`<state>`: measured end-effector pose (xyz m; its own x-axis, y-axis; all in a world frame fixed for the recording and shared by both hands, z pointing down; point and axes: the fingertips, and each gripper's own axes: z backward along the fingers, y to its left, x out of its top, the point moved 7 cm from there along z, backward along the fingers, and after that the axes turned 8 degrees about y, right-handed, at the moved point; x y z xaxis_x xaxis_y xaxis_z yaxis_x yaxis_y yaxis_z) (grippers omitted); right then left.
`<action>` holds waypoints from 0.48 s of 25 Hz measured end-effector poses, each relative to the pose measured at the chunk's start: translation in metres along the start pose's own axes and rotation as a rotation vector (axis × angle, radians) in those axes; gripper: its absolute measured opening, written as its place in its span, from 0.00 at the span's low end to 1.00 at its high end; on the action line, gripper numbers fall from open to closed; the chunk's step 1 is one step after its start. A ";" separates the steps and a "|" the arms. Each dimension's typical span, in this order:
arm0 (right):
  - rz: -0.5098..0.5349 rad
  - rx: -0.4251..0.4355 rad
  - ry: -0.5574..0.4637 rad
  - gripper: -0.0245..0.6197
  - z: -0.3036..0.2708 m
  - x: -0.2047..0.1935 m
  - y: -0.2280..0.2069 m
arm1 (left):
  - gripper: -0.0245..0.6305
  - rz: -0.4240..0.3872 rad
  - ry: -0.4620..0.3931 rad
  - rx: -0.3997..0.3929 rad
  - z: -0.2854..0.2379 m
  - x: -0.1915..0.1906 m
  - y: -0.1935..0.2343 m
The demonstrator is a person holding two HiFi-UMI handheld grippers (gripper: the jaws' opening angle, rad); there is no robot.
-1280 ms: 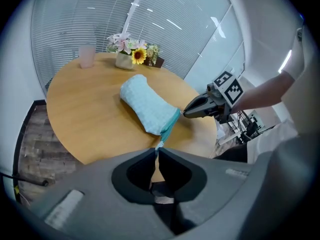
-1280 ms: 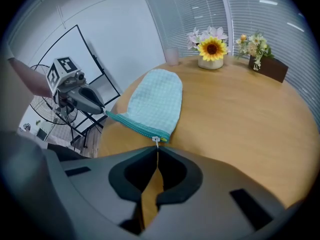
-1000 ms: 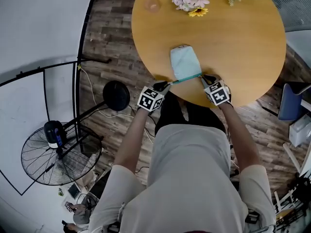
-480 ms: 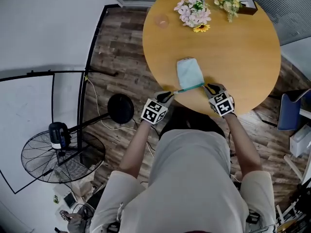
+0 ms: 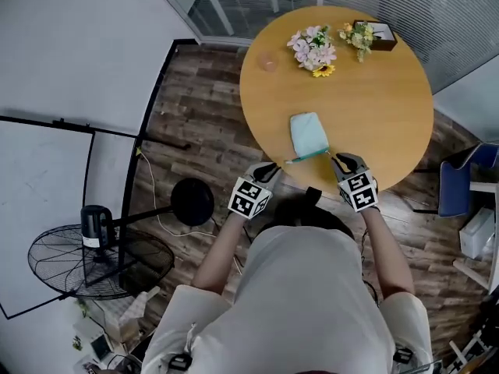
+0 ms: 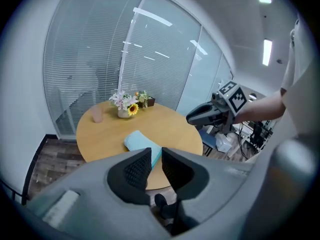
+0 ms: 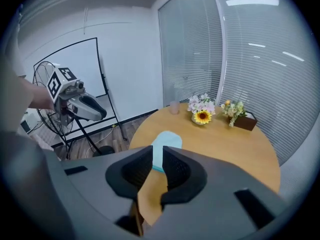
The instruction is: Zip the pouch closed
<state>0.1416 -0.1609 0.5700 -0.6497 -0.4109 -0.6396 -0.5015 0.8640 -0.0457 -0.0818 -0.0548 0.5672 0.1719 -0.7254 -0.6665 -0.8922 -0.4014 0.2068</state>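
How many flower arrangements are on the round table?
2. A pink-and-white bunch with a sunflower stands at the far edge of the table; a smaller bunch in a brown box stands right of it. None hidden.

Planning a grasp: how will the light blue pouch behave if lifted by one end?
Probably floppy: the pouch looks like soft fabric lying flat on the table. Likely light, since it looks thin. Unlikely to roll.

On the pouch point(image 5: 309, 133), the zipper pull is too small to tell. The left tool point(image 6: 156, 156) and the right tool point(image 7: 158, 154) each hide its end at the near edge of the surface point(image 5: 390, 115).
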 end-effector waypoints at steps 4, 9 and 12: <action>-0.054 -0.073 -0.008 0.13 0.034 0.000 0.020 | 0.13 -0.029 -0.047 0.010 0.030 0.009 -0.013; -0.089 -0.121 -0.059 0.13 0.076 -0.003 0.051 | 0.13 -0.039 -0.088 0.008 0.068 0.008 -0.031; -0.093 -0.156 -0.112 0.13 0.103 0.002 0.070 | 0.13 -0.036 -0.078 0.033 0.088 0.005 -0.038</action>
<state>0.1637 -0.0711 0.4864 -0.5328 -0.4445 -0.7201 -0.6443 0.7648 0.0047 -0.0843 0.0062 0.4929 0.1722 -0.6646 -0.7271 -0.8995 -0.4070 0.1590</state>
